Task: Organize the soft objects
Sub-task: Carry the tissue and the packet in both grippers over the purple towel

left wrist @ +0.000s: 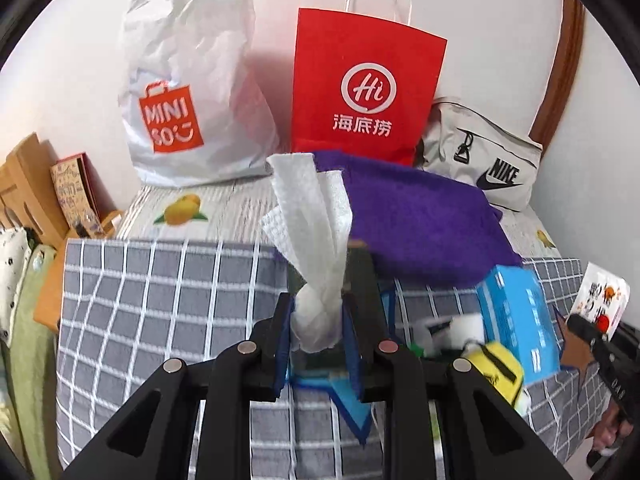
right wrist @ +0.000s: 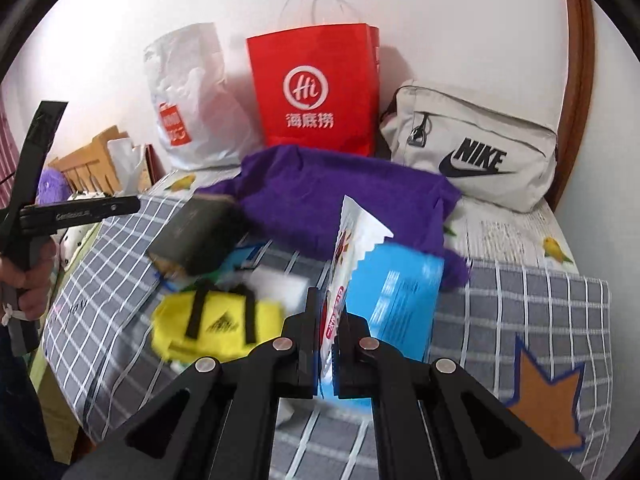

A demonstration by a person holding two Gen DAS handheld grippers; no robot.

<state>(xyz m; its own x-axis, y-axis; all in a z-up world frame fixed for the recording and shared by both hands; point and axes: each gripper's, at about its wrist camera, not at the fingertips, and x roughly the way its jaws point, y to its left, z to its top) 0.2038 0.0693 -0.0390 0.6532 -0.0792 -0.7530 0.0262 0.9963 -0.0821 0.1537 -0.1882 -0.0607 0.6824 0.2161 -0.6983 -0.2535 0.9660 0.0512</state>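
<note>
My left gripper is shut on a white paper towel that stands up between the fingers, above the grey checked cloth. My right gripper is shut on a thin white-and-red packet, held upright over a blue box. A purple towel lies behind, also in the left wrist view. A yellow soft pouch with black straps lies left of the right gripper. A dark sponge block lies beyond the pouch.
Against the wall stand a white MINISO bag, a red paper bag and a grey Nike pouch. A wooden rack is at the left. An orange star patch is on the cloth.
</note>
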